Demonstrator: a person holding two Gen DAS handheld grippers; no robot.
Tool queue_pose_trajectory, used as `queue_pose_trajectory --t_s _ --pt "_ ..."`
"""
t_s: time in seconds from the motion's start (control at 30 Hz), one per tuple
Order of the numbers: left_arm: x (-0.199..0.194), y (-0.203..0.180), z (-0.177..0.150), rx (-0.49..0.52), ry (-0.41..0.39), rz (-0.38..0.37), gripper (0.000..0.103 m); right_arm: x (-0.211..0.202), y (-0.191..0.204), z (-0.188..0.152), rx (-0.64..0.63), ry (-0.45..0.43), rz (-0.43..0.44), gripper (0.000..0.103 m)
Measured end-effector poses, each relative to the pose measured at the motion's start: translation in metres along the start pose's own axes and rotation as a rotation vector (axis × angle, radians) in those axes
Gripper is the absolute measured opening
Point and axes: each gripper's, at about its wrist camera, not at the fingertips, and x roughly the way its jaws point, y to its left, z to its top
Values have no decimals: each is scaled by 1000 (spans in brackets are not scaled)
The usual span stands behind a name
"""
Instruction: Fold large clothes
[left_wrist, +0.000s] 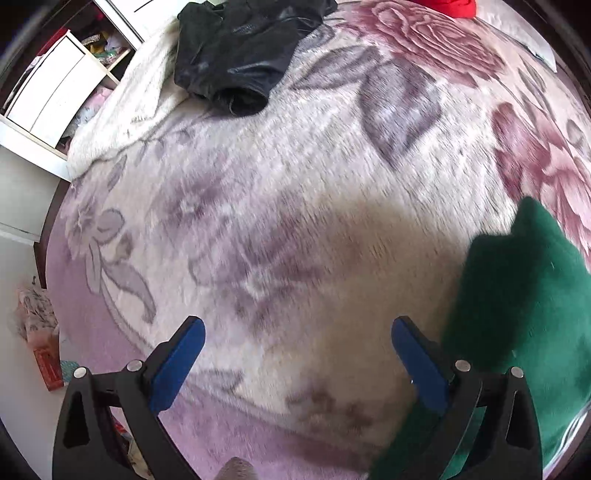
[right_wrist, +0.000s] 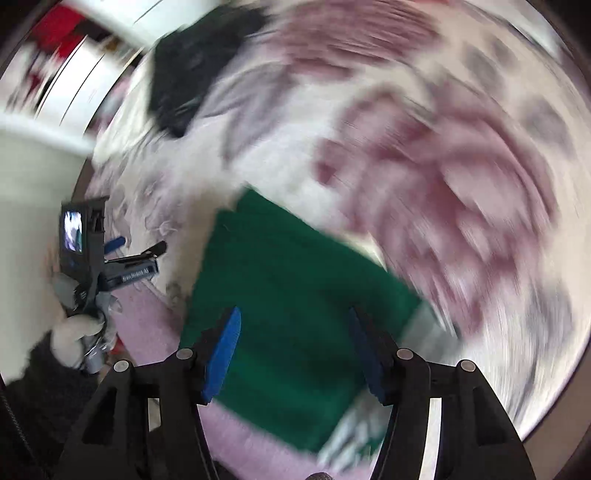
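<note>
Both grippers, left gripper (left_wrist: 297, 341) and right gripper (right_wrist: 293, 349), hang with fingers spread and empty above the folded green garment (right_wrist: 288, 317) on the bed (left_wrist: 295, 192); that fold looks complete, so next comes fetching the black garment (left_wrist: 240, 55).

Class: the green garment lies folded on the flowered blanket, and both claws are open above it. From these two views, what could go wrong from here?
1. The green garment lies near the blanket edge; a nudge might slide it off or undo the fold.
2. The right claw hangs open over it; a blue finger could snag it.
3. The right view is blurred, so aiming for the black garment may miss.
</note>
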Motion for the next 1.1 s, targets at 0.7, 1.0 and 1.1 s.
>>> queue_pose_trajectory --t_s 0.7,1.0,1.1 --pt "24 1 16 -5 29 -162 103 160 -17 98 338 348 321 41" --pt "38 -96 54 240 -24 -115 103 2 -128 -33 558 -18 16 57" --pt "51 -102 67 240 -7 -108 103 8 -161 -84 643 12 19 57"
